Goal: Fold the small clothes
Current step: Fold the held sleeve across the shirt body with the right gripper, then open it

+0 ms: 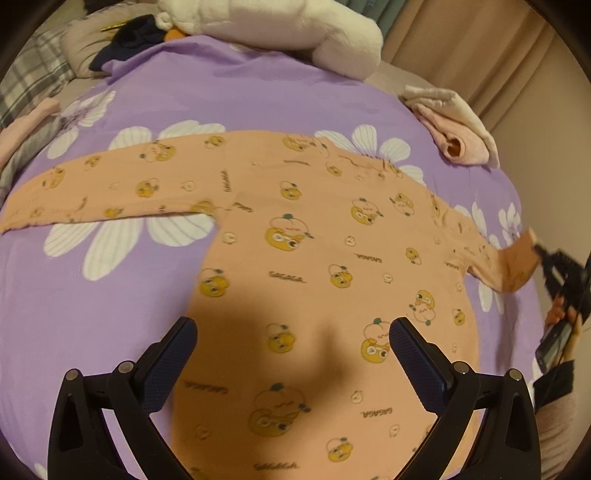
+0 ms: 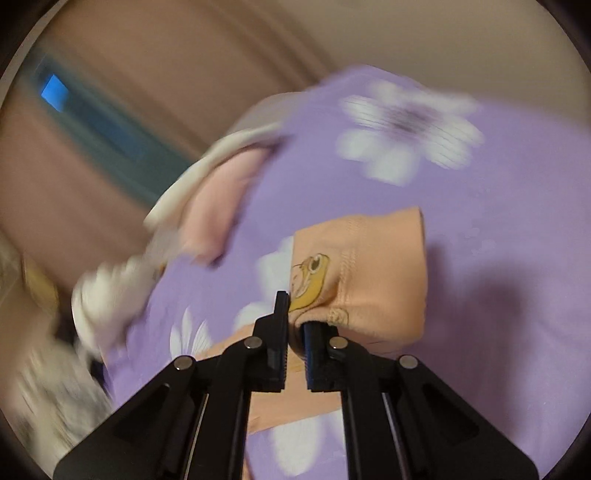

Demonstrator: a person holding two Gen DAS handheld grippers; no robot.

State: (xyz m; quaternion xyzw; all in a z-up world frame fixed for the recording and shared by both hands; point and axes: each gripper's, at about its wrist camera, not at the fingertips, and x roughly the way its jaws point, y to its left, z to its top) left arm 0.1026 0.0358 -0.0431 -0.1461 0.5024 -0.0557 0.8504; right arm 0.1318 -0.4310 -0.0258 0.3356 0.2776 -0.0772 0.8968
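Note:
A small peach long-sleeved top printed with yellow cartoon faces lies spread flat on the purple flowered bedsheet. Its left sleeve stretches out toward the left. My left gripper hovers open over the lower body of the top, nothing between its fingers. At the right edge of the left wrist view my right gripper holds the cuff of the right sleeve, lifted off the sheet. In the right wrist view the right gripper is shut on that peach cuff, which stands up above the jaws.
A pile of folded pink and white clothes lies at the bed's far right corner. A white plush blanket and dark clothing sit at the head of the bed. Beige curtains hang behind. A pink garment lies at the left.

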